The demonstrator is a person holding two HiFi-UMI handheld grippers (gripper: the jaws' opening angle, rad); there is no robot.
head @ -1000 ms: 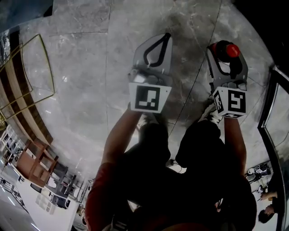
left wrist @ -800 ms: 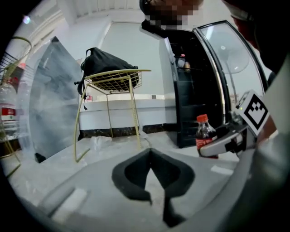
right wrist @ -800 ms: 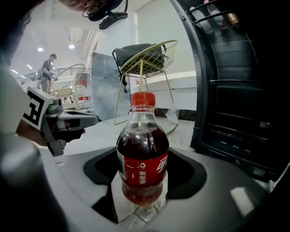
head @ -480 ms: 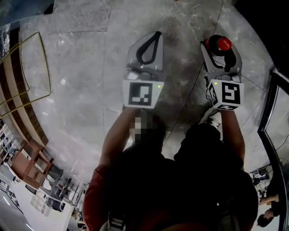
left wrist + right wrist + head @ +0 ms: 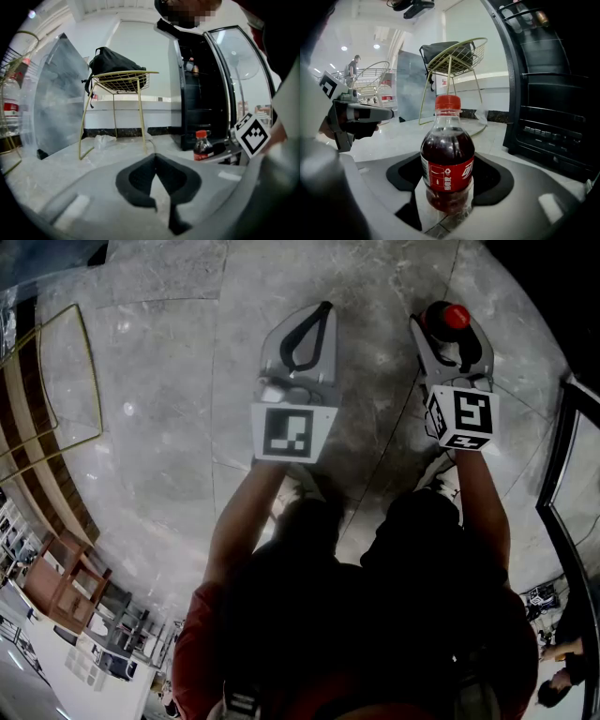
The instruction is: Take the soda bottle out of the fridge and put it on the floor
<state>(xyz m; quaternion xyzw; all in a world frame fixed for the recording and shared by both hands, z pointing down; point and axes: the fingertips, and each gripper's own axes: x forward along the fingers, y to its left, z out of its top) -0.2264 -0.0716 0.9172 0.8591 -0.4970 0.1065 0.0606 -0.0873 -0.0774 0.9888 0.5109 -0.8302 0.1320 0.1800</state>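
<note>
Your right claw (image 5: 448,329) pinches the soda bottle (image 5: 447,157) round its belly, upright with the red cap on top. The bottle is outside the fridge (image 5: 553,117), which stands open just beside it. The marble floor (image 5: 159,427) lies below, but no view shows whether the bottle's base touches it. Your left claw (image 5: 322,310) is alongside, pressed together and holding nothing.

The red label (image 5: 449,177) on the soda bottle (image 5: 448,140) bears illegible white print.
</note>
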